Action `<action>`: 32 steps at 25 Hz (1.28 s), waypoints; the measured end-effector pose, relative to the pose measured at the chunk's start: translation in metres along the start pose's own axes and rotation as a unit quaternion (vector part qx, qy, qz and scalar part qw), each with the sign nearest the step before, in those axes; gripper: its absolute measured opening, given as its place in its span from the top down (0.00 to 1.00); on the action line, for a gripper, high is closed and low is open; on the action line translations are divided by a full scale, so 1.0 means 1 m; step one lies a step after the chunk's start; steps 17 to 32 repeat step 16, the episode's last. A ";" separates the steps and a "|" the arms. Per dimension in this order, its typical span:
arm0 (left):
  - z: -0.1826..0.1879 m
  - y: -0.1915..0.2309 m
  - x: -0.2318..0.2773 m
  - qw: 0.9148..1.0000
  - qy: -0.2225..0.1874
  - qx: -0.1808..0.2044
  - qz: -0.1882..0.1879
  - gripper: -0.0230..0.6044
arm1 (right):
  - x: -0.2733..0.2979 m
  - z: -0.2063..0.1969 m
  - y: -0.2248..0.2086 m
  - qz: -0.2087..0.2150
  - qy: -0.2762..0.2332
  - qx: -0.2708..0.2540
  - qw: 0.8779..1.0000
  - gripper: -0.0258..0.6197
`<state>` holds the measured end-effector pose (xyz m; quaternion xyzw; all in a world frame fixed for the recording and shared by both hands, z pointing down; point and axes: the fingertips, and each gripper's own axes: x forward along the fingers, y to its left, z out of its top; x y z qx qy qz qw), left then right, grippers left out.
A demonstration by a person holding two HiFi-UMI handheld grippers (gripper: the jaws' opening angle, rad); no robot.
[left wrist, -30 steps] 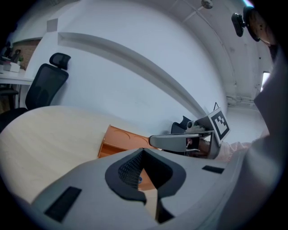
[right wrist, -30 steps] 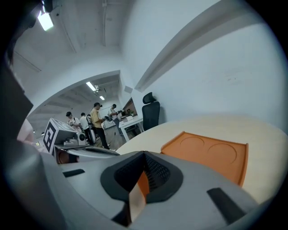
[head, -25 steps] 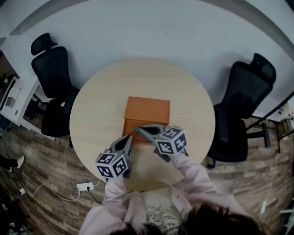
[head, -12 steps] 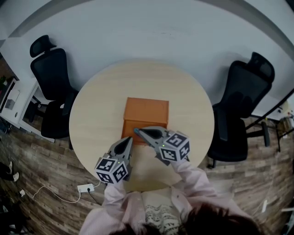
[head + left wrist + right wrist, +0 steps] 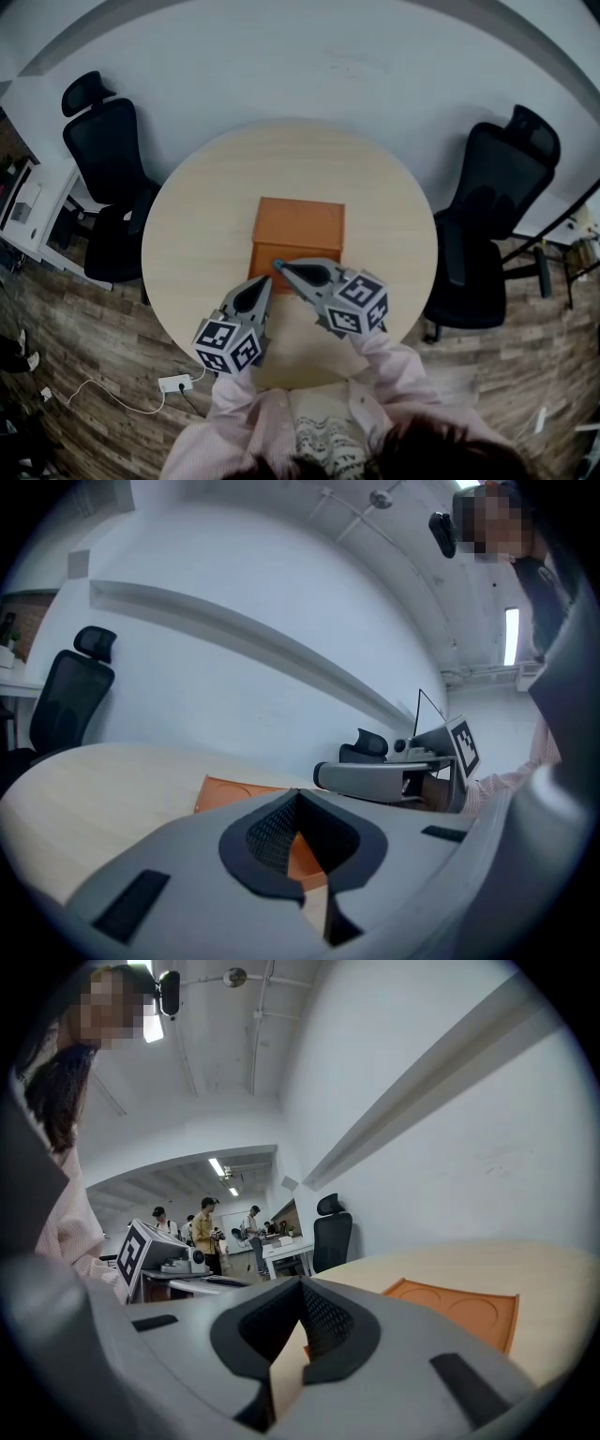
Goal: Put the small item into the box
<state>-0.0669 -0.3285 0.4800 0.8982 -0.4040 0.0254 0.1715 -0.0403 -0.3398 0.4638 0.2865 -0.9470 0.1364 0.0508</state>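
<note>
The orange box [image 5: 298, 225] sits mid-table [image 5: 206, 216], apparently closed, with round embossings on top. The right gripper [image 5: 280, 267], jaws pressed together, noses against the box's near-left corner, probably to work the lid edge. A tiny bluish speck [image 5: 278, 265] shows at its tip; whether that is the small item I cannot tell. The left gripper [image 5: 265, 280], also closed and empty, waits just beside it toward the table's near edge. No readable writing, only square markers on the gripper cubes
</note>
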 end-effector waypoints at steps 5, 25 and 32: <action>0.001 -0.001 0.001 1.000 -0.002 0.003 -0.003 0.94 | -0.001 0.002 -0.001 0.003 -0.005 -0.004 1.000 0.97; 0.004 -0.002 0.001 1.000 -0.006 0.013 -0.004 0.94 | -0.004 0.004 0.000 0.008 -0.009 -0.004 1.000 0.97; 0.004 -0.002 0.001 1.000 -0.006 0.013 -0.004 0.94 | -0.004 0.004 0.000 0.008 -0.009 -0.004 1.000 0.97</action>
